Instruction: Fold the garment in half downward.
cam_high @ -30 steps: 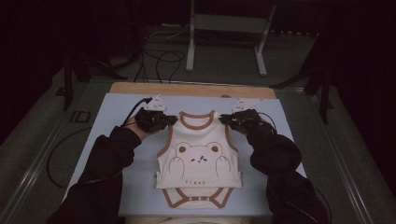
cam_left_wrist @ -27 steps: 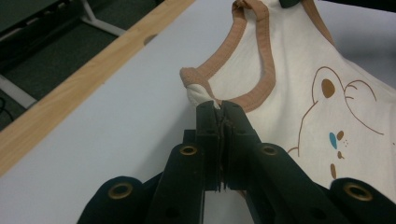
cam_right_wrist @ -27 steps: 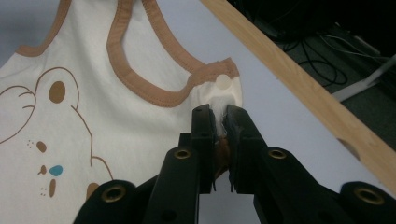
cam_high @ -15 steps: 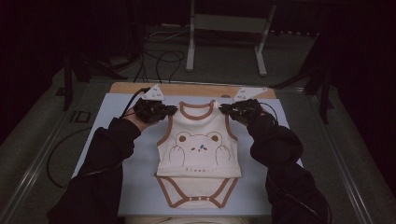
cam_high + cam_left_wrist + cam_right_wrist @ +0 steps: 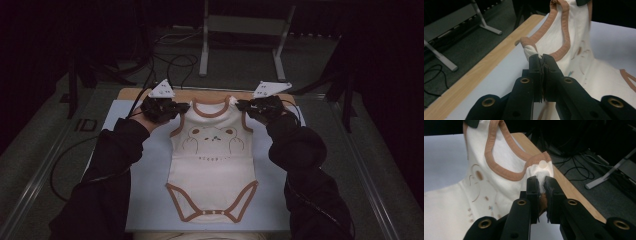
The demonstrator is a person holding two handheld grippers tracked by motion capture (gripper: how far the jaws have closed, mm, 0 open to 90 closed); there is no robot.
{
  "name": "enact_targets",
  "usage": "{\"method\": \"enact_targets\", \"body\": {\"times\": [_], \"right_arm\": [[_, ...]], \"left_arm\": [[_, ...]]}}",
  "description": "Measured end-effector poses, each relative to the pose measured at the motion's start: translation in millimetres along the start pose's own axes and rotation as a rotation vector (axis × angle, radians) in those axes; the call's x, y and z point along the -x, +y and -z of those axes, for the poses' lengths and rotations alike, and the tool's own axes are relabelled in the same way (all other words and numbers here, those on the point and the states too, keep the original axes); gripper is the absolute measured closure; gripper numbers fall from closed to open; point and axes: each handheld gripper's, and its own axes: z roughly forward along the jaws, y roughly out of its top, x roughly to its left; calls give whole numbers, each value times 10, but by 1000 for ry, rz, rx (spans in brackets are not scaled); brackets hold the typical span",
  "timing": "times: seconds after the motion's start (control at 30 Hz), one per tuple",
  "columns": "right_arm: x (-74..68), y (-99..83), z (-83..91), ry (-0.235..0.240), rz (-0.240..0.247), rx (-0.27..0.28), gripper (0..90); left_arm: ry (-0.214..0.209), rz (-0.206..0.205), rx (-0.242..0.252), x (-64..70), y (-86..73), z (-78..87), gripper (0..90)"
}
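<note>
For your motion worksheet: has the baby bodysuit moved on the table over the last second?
Yes. The baby bodysuit, pinched at its shoulders by both hand-held grippers, has slid away from the person; its collar now lies near the table's far wooden edge.

The bodysuit [image 5: 212, 157] lies flat in the middle of the mat [image 5: 145, 175], and the mat lies on the desk [image 5: 200, 93]. Its neck end is at the far side and its leg end is near the person. The left gripper [image 5: 183, 106] is at the left shoulder of the bodysuit, and the right gripper [image 5: 241, 105] is at the right shoulder. Behind the desk, a metal stand [image 5: 240, 30] is on the floor [image 5: 320, 60], with cables [image 5: 172, 62] to its left.
</note>
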Motion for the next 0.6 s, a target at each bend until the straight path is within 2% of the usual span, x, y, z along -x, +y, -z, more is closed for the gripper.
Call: {"method": "enact_targets", "body": {"times": [0.23,0.6], "right_arm": [[-68,25,36,1,16,5,828],[-266,-88,107,25,40,-7,828]], "left_arm": [[-9,-8,15,77,-24,40,870],[-46,-26,11,238,-132,81,870]]}}
